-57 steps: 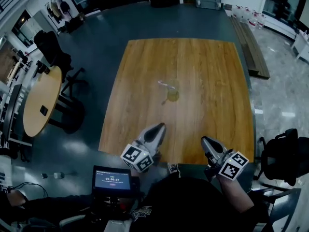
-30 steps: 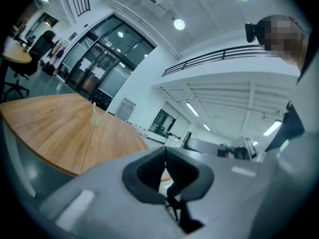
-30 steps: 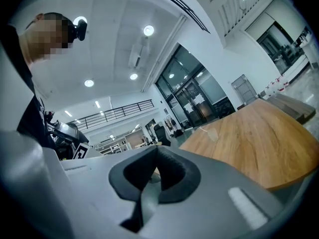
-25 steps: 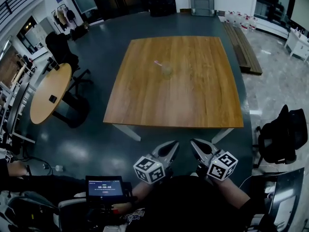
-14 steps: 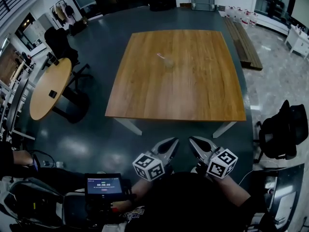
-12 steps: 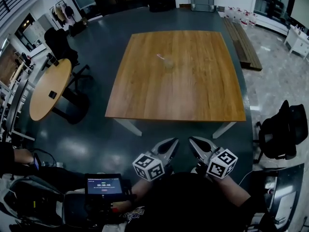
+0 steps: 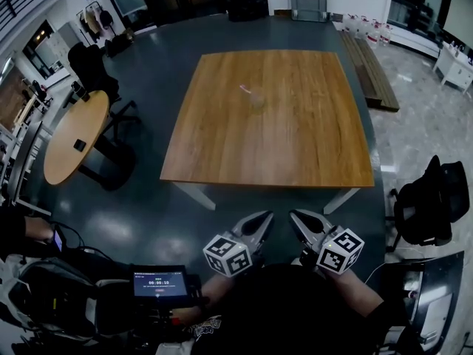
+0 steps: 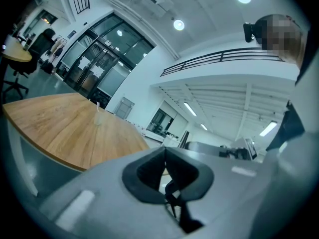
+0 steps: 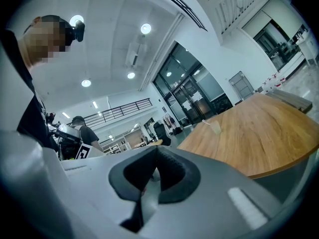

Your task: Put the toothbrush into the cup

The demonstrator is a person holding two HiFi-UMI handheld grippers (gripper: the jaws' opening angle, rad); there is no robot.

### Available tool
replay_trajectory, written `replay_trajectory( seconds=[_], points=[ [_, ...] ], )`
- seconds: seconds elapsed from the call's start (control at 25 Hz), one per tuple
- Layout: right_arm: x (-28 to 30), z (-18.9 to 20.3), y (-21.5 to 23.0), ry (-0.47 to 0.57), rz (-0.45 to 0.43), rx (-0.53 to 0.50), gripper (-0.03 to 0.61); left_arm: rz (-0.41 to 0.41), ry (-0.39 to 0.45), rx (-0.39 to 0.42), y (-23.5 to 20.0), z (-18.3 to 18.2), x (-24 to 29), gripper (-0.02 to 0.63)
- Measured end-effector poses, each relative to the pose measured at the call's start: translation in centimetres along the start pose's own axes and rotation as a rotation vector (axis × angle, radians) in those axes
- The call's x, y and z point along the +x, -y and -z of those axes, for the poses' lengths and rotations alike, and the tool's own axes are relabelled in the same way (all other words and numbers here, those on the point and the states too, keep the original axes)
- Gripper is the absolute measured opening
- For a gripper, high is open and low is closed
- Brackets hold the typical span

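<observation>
A clear cup [image 7: 256,101] stands on the far half of the square wooden table [image 7: 295,146], and a toothbrush [image 7: 246,89] leans in it with its end poking out to the left. The left gripper view shows the same cup [image 8: 98,118] small and far off; so does the right gripper view, with the cup [image 9: 216,128] on the table [image 9: 259,133]. My left gripper [image 7: 264,217] and right gripper [image 7: 294,216] hang side by side over the floor, well short of the table's near edge. Both are shut with nothing in them.
A round wooden table [image 7: 70,135] with dark chairs stands at the left. A black office chair [image 7: 429,209] is at the right, and a low bench [image 7: 369,58] lies beyond the table's right side. A small screen [image 7: 160,282] glows by my left hip. Dark floor surrounds the table.
Since the earliest frame the person has backed away from the table, and both grippers have come off its near edge. Over the last second nothing has visibly moved.
</observation>
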State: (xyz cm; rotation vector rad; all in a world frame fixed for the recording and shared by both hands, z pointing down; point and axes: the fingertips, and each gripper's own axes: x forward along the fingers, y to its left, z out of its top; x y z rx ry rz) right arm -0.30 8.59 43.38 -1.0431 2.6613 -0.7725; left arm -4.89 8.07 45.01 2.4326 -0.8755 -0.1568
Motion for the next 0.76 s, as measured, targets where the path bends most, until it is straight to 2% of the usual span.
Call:
replay_trajectory(
  seconds=[0.28,0.76],
  points=[
    [-0.2,-0.3,0.4,0.0,0.002,0.003,0.005,-0.001,-0.006,0.017,0.3,0.0,0.5,0.002],
    [0.4,-0.1,1.3,-0.016,-0.005,0.011,0.005,-0.019,-0.009,0.001,-0.6,0.1,1.0,0.002]
  ],
)
